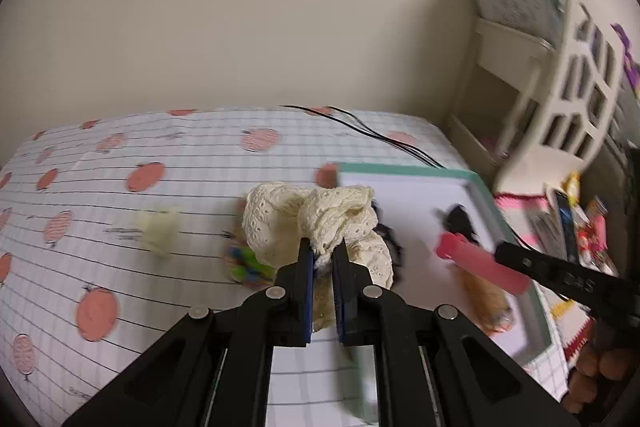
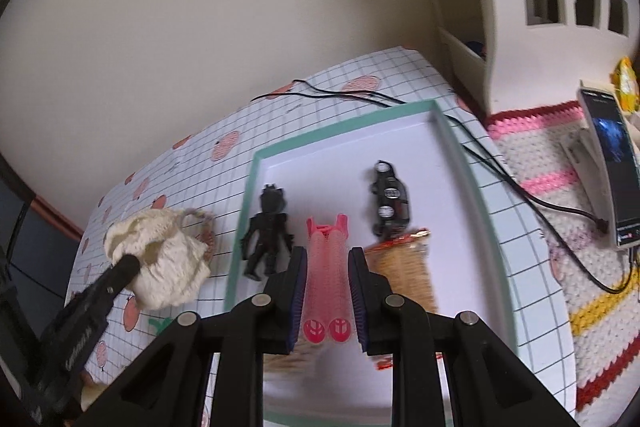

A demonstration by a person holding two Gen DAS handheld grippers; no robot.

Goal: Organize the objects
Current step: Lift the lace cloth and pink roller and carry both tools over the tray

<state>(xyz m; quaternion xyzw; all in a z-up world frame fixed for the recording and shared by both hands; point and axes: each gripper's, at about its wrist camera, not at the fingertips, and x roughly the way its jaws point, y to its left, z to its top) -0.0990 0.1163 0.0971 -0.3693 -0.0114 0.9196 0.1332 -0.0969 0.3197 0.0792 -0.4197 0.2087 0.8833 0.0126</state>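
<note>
We see the left tongs (image 1: 323,259) clamping a cream cloth (image 1: 320,223) at frame centre, the right tongs (image 2: 328,267) gripping pink rollers (image 2: 329,267) over the tray (image 2: 460,163).

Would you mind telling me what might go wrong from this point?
1. The left gripper pinches only a fold of the cream lace fabric bundle; it may slip or unravel.
2. The pink ribbed plastic hair roller in the right gripper hangs over the teal-rimmed white tray, near the black figurine; lowering could knock it.
</note>
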